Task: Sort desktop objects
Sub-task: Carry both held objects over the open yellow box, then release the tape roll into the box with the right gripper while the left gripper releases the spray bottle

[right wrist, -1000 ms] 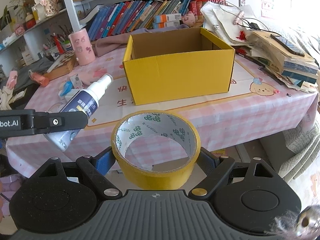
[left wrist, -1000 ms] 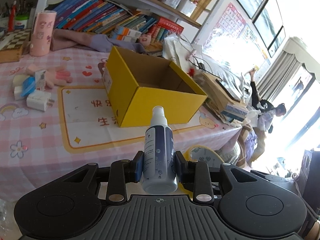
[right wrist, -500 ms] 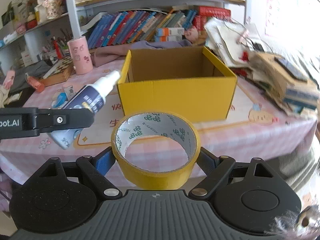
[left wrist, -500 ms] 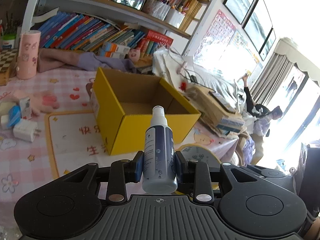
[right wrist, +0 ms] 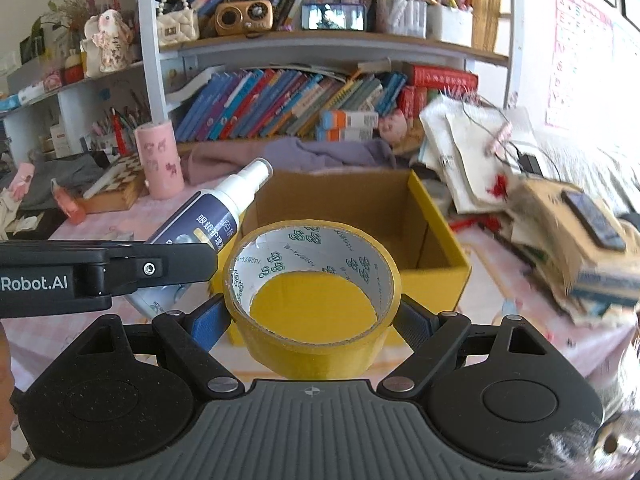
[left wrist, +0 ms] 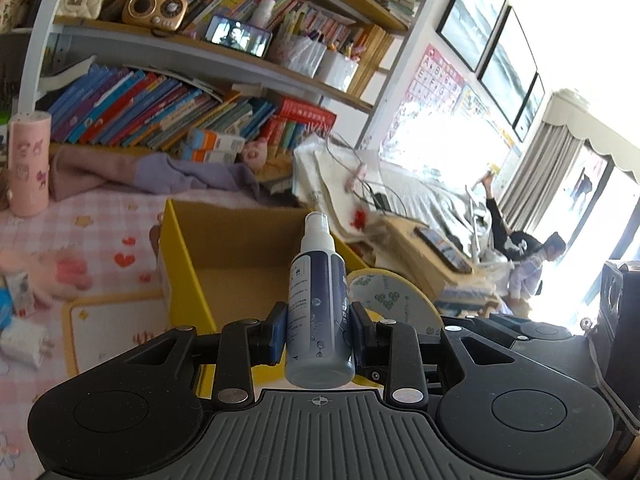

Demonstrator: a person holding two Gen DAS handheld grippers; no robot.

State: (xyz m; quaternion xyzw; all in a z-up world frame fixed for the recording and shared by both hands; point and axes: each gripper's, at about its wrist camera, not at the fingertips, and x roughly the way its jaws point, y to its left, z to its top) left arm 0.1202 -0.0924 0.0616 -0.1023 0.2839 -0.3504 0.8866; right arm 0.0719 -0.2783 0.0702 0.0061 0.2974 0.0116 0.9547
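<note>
Left hand-held gripper [left wrist: 318,332] clamped on spray bottle [left wrist: 319,304] at mid-body, nozzle fwd; prob light, smooth plastic, so could slip. Right hand-held gripper [right wrist: 312,316] clamped across yellow tape roll [right wrist: 312,300], stiff ring, light, gripped on outer rim. Yellow box [right wrist: 436,248] just ahead of both, open top.

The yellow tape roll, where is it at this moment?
The yellow tape roll is clamped in the right gripper, in front of the open yellow box, with the spray bottle to its left in the right wrist view.
</note>
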